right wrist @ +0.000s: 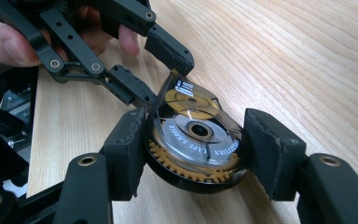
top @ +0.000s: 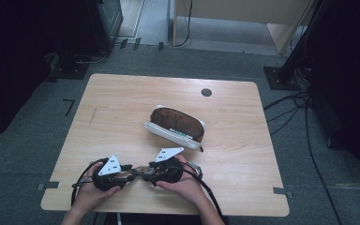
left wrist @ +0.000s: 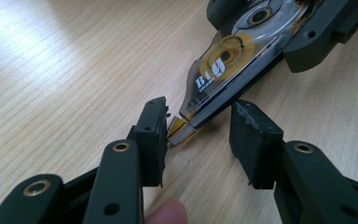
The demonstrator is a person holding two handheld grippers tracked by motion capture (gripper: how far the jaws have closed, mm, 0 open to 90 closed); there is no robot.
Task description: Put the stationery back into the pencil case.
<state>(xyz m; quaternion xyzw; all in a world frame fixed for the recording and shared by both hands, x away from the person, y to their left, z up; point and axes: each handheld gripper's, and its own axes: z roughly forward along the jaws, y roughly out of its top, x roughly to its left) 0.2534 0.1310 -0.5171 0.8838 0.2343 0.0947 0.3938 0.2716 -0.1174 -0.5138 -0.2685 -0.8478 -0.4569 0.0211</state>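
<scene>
A clear correction-tape dispenser with yellow gears and a black base lies just above the wooden table near its front edge. My right gripper is shut on its round body, one pad on each side. The dispenser's narrow nose points between the jaws of my left gripper, which stands open. The left pad touches the small yellow tip, while the other pad is apart from it. In the high view, both grippers meet tip to tip, with the dispenser between them.
A brown pencil case with a white rim lies open at the table's middle, beyond the grippers. A dark round grommet sits near the far edge. Cables trail from both grippers over the front edge.
</scene>
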